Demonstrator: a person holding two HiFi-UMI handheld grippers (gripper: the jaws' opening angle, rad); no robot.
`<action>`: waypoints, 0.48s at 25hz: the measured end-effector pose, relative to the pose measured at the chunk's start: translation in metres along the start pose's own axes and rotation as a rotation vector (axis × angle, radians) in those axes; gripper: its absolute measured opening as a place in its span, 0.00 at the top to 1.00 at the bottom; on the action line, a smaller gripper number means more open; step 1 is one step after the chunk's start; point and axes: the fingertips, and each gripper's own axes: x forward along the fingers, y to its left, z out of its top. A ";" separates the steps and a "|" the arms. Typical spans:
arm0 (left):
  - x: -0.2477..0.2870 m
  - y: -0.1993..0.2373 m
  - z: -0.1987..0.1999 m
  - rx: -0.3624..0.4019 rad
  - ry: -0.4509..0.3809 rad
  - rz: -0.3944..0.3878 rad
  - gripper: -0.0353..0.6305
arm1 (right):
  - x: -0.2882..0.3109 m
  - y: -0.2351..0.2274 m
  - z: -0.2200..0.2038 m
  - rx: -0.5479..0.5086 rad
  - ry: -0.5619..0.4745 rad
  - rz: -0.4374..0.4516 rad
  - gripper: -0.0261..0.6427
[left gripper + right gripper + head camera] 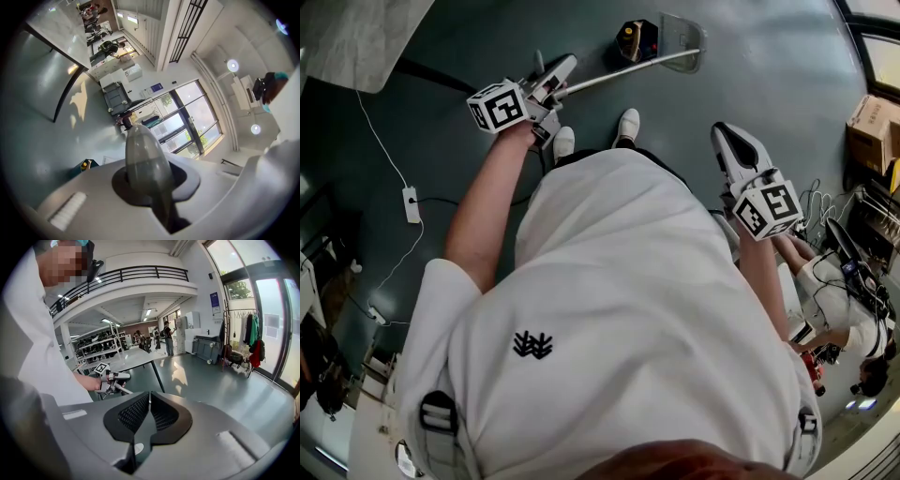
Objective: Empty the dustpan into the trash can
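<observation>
The dustpan (pixel 682 42) rests on the grey floor ahead of the person's feet, its long metal handle (pixel 619 73) slanting back toward me. My left gripper (pixel 555 82) is shut on the handle's upper end. In the left gripper view the rounded grey handle end (pixel 142 157) stands up between the jaws of the left gripper (pixel 149 180). My right gripper (pixel 729 136) hangs at the person's right side, shut with nothing in it; its ribbed pads meet in the right gripper view (pixel 149 405). No trash can is plainly visible.
A small dark box with a yellow part (pixel 636 39) sits beside the dustpan. A white power strip (pixel 412 203) and its cable lie on the floor at left. A table corner (pixel 356 37) is top left. A cardboard box (pixel 872 127), cables and a seated person (pixel 834 291) are at right.
</observation>
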 end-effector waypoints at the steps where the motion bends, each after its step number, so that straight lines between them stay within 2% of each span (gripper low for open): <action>1: -0.004 -0.006 0.001 0.007 0.006 -0.009 0.83 | -0.002 0.006 -0.001 0.004 -0.005 -0.007 0.96; 7: -0.045 -0.034 0.019 0.071 0.077 -0.057 0.82 | -0.007 0.055 -0.014 0.060 -0.062 -0.073 0.96; 12: -0.046 -0.053 0.024 0.140 0.158 -0.064 0.82 | -0.019 0.059 -0.044 0.135 -0.072 -0.119 0.96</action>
